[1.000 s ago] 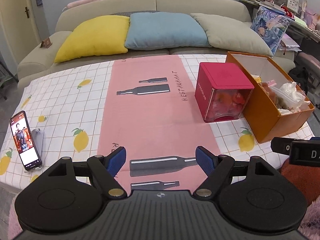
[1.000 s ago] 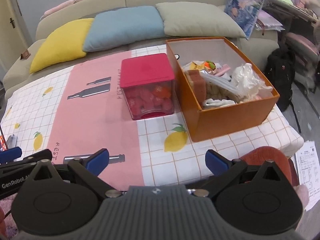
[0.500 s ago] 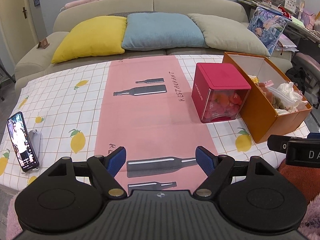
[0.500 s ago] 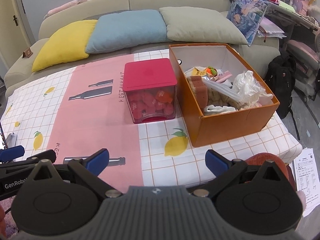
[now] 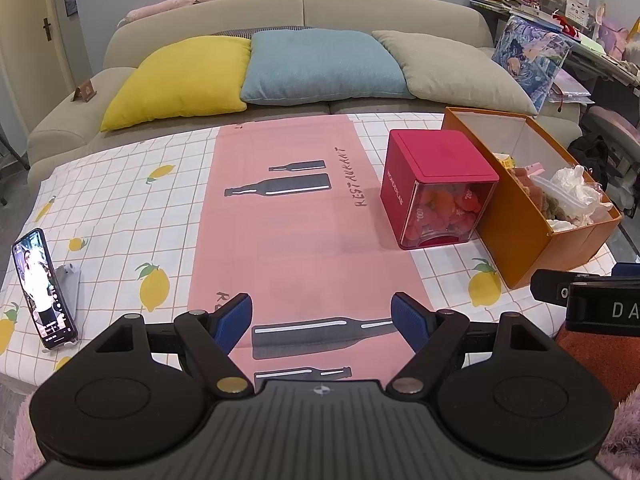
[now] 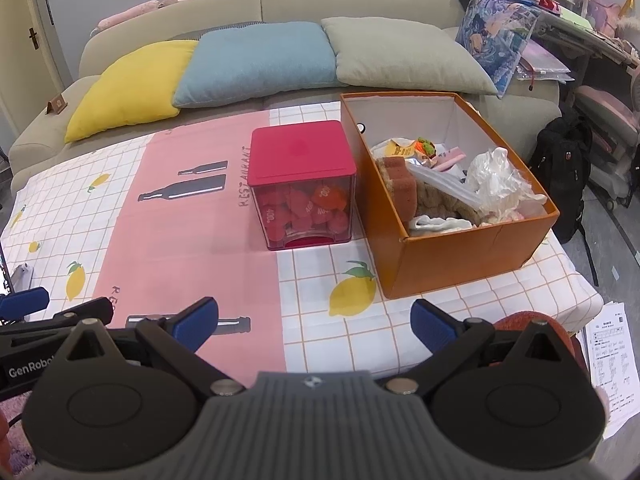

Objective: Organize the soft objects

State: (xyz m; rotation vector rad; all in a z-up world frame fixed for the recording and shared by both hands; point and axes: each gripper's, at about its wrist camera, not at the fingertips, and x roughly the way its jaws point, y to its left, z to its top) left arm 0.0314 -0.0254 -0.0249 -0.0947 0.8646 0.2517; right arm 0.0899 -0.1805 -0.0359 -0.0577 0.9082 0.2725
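The soft things sit piled in the orange box [image 6: 472,256]: a brown spongy block [image 6: 400,184], a tan fuzzy piece [image 6: 444,204], a crumpled white plastic bag [image 6: 496,184], a white cloth [image 6: 440,224] against the box's near wall, and some small colourful bits at the back that I cannot make out. Just left of the orange box, almost touching it, stands a clear cube [image 6: 304,208] with a red lid, filled with red heart-like pieces. Both rest on a tablecloth [image 5: 120,208] printed with lemons and a pink strip of bottle drawings.

My right tongs [image 6: 314,320] hang over the table edge, nearer to me than the orange box, jaws spread wide with nothing between them. My left tongs [image 5: 322,318] hang well left of the orange box, over the pink strip, likewise spread and empty.

Far left of the orange box a phone [image 5: 44,288] leans upright on its stand. Behind the orange box runs a sofa [image 5: 360,12] carrying yellow [image 5: 180,76], blue [image 5: 320,64] and grey [image 5: 452,68] cushions.
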